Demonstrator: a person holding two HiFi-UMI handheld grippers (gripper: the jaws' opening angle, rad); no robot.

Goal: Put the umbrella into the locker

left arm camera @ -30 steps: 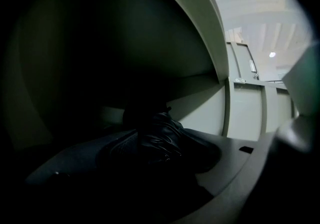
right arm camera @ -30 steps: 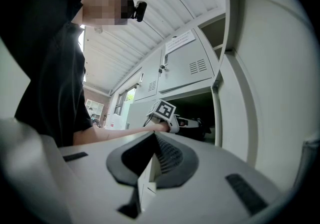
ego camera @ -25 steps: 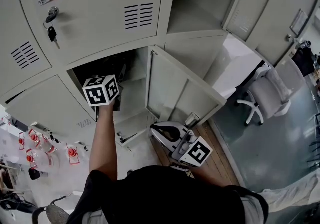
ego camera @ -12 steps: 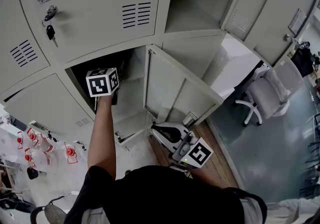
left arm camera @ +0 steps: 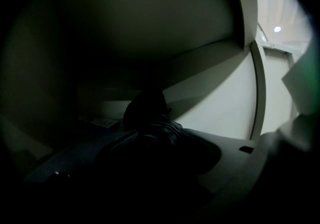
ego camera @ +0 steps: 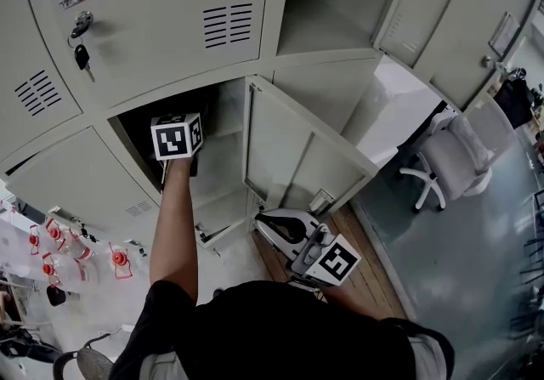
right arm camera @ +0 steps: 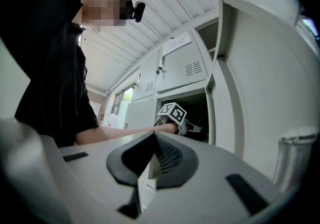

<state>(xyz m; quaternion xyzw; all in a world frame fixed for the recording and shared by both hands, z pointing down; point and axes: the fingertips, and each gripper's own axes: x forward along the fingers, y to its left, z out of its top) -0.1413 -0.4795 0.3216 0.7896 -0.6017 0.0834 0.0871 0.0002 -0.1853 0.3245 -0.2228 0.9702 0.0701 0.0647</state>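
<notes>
A person's left arm (ego camera: 174, 225) reaches into an open locker (ego camera: 136, 125), the left gripper (ego camera: 178, 142) inside its dark mouth, at about ten o'clock from the middle of the head view. The jaws stand wide and grip a dark folded umbrella (left arm camera: 149, 118), whose end pokes out ahead of them inside the compartment; whether it rests on the locker floor cannot be told in the gloom. The locker door (ego camera: 297, 157) hangs open at three o'clock of that gripper. The right gripper (ego camera: 274, 224) is held low at six o'clock, beside the foot of the door, jaws together and empty, pointing towards the opening. Keys (ego camera: 80, 47) hang from the door above, at eleven o'clock. A white chair (ego camera: 459, 157) stands well apart at three o'clock.
</notes>
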